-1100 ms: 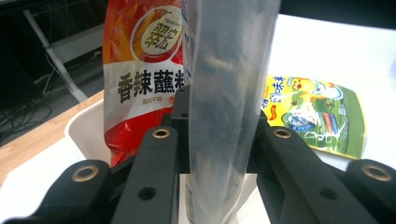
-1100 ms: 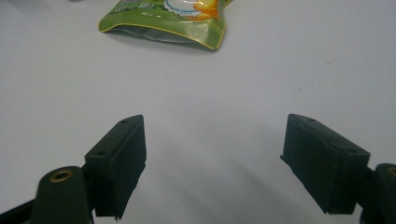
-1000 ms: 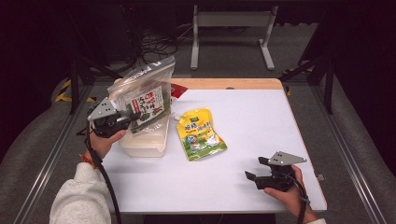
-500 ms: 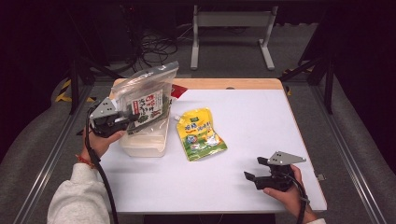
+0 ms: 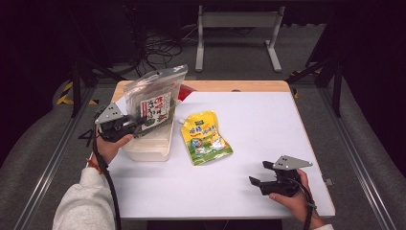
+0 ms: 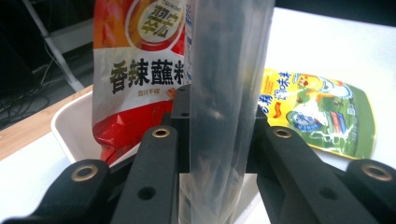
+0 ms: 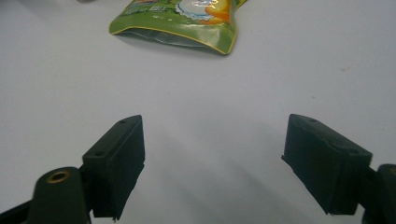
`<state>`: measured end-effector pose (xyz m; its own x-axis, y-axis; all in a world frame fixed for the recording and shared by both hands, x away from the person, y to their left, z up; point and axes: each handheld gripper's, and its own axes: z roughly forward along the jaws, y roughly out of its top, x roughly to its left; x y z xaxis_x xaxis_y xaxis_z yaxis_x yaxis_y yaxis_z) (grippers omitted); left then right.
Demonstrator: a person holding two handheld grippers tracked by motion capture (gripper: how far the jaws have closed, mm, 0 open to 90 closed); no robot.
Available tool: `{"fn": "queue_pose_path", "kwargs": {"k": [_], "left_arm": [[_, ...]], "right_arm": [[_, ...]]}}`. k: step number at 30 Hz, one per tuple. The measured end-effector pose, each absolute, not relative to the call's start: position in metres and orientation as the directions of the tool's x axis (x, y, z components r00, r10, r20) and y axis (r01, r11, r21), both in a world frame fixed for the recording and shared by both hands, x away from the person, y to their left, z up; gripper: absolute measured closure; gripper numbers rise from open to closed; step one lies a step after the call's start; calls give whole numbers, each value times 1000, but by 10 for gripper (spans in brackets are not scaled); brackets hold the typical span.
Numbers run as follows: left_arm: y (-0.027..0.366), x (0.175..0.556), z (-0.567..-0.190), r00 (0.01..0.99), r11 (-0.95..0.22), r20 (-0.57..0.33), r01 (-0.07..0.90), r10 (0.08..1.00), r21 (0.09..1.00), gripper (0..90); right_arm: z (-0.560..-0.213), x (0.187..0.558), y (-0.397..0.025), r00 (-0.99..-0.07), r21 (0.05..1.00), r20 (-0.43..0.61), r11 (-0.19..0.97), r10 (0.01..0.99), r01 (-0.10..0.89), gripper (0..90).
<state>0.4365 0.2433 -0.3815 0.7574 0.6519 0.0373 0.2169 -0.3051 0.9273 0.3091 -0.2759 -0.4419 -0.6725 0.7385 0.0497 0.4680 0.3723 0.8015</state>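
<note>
White surface (image 5: 268, 124) under dim room light: my left gripper (image 5: 139, 122) is clenched on the edge of the clear bag (image 5: 155, 98), which I have lifted a little higher over the past second, upright above the white bin (image 5: 148, 146) at the left, a red packet (image 6: 135, 70) just behind it. I judge it nearly ready to lower in. Rightward, the green pouch (image 5: 206, 138) lies flat; my right gripper (image 5: 258, 179) waits near, unmoved, jaws spread.

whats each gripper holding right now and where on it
The left gripper clamps the clear plastic bag near its lower edge, above the white bin. The right gripper is open, holding nothing.
</note>
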Motion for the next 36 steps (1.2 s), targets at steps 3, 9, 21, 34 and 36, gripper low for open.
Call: {"fn": "queue_pose_path", "kwargs": {"k": [3,9,21,34,36], "left_arm": [[246,440,-384,757,-284,31,206,653,936,748],[250,440,-385,754,-322,66,198,654,926,698],[262,419,-386,690,-462,207,206,694,862,726],[271,424,-407,700,-440,155,247,697,864,761],[271,423,-409,703,-442,151,251,694,861,762]], "right_arm": [[-442,309,-275,-675,804,51,371,736,465,206],[-443,311,-273,-684,799,56,378,728,468,206],[-441,308,-277,-687,800,52,382,725,462,207],[-444,311,-273,-703,792,60,395,709,466,206],[-443,310,-273,-703,792,56,397,709,464,206]]}}
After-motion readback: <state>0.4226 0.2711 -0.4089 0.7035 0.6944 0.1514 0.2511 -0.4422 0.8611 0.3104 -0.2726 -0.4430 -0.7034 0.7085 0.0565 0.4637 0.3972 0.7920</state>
